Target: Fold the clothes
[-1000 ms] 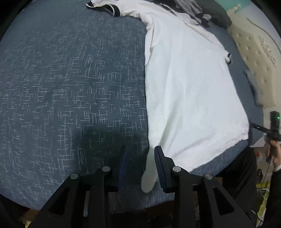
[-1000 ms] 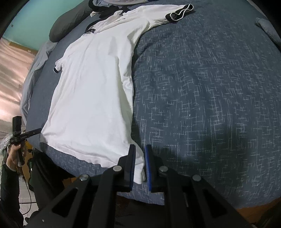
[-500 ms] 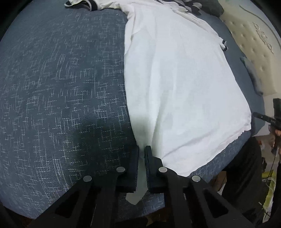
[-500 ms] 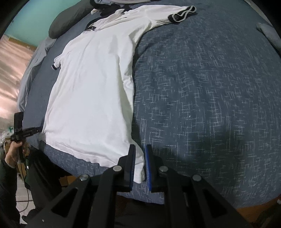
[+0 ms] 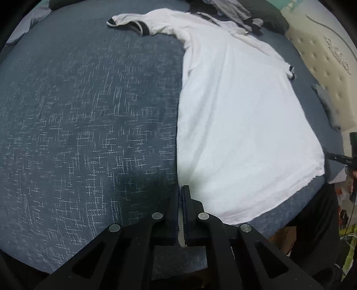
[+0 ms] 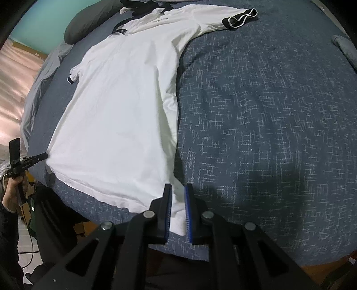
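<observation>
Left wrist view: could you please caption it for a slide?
Left gripper shut on a white shirt hem, spread over a blue bed.

White polo shirt: collar partly hidden under dark clothing at the picture's top edge. Hem corner hidden between the left tongs. Person's hand cut off by the left edge.

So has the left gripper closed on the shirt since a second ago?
Yes. The left gripper was open around the shirt hem; now its jaws are shut on it, against the blue bedspread.
</observation>
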{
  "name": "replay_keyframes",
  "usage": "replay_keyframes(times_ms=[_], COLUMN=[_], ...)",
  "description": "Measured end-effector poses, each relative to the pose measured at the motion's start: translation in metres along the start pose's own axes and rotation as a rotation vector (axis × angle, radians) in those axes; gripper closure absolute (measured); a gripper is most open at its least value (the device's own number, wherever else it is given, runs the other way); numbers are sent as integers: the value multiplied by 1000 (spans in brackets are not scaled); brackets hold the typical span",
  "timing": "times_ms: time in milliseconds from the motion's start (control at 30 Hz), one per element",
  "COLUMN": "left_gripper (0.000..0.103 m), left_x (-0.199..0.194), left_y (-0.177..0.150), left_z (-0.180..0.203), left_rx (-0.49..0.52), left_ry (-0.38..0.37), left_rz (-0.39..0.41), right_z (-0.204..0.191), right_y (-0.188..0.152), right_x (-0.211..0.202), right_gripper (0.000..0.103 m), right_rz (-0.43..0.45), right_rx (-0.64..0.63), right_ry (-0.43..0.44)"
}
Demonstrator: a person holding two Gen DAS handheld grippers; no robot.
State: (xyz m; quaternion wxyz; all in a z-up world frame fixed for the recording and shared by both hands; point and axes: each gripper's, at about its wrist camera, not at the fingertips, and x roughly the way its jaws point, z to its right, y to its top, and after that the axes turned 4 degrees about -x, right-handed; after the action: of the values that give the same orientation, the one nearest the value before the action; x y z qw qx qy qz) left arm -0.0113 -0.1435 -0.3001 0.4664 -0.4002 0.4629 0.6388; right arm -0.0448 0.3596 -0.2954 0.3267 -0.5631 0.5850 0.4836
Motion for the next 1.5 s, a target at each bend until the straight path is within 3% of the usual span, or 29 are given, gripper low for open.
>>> replay_keyframes(times_ms=[167, 500, 800, 1300, 1367, 1400, 1500], left_gripper=[100, 100, 100, 100, 100, 100, 100], left_x=[14, 1, -18, -21, -20, -20, -20], left_y=[3, 5, 0, 6, 8, 8, 9], left_z=[4, -4, -6, -16, -15, -15, -16], left_rx=[-18, -27, -42, -41, -35, -33, -30], left_ry=[-3, 15, -19, -7, -6, -5, -5], left_rz=[-26, 15, 57, 41, 40, 40, 40], right_z=[1, 16, 0, -17, -17, -16, -13], right_y=[-3, 0, 8, 26, 25, 25, 22], right_x=[4, 3, 15, 49, 50, 49, 39], right_gripper=[74, 74, 74, 74, 84, 94, 101], right_rz=[-11, 40, 20, -7, -1, 5, 49], right_rx=[10, 86, 57, 69, 74, 80, 82], right_ry=[10, 12, 12, 14, 23, 31, 30])
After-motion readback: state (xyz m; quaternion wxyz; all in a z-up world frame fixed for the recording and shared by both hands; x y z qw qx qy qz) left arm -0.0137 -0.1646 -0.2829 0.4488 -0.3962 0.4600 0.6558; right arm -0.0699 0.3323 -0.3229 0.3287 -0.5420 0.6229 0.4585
